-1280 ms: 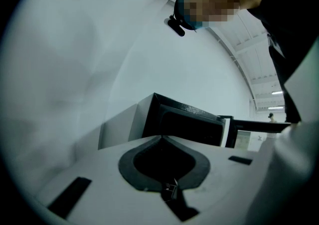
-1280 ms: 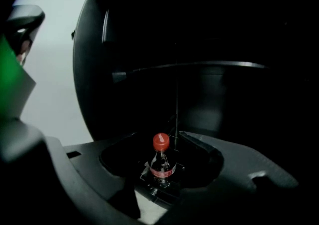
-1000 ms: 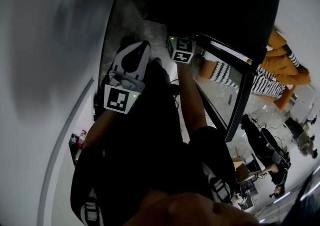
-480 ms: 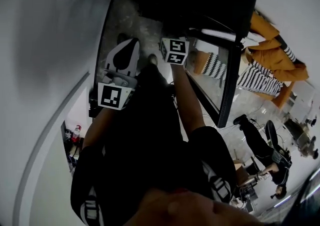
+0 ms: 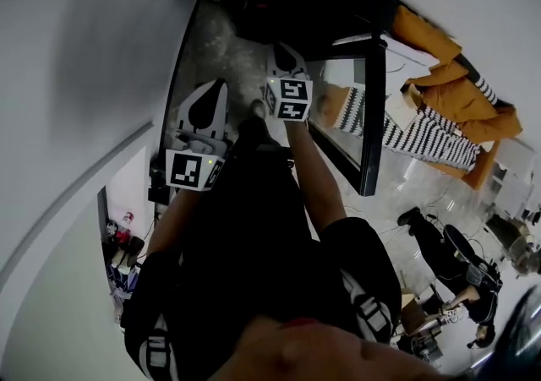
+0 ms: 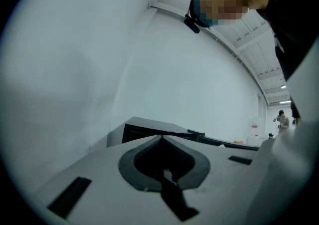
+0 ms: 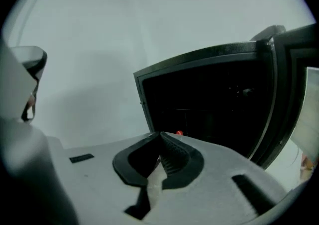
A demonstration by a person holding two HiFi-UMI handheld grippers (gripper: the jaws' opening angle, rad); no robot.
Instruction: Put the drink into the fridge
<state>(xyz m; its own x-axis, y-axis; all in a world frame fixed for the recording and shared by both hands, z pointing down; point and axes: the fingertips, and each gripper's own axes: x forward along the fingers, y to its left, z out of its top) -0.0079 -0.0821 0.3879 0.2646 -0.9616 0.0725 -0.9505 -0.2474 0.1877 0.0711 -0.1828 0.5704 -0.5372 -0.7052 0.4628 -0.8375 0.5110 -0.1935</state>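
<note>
Apparently the main part of the task is already done, because neither gripper carries anything. The left gripper point(image 6: 161, 137) has its jaws pressed together with nothing between them, and it faces a bare white wall point(image 6: 75, 59). The right gripper point(image 7: 160, 134) has just been closing its jaws; they now meet tip to tip and they also hold nothing. It looks into the black fridge point(image 7: 209, 104), whose door point(image 7: 281, 94) stands open at the right edge of the opening. The drink itself I cannot see clearly. Only a small red spot point(image 7: 179, 132) shows low in the dark compartment, towards its left wall, and I judge that this may be the cap of the drink, so the drink is probably inside. Which way it points and how its long axis lies cannot be told, since its body is lost in the dark. What is left, in my judgement, is to shut the door.
</note>
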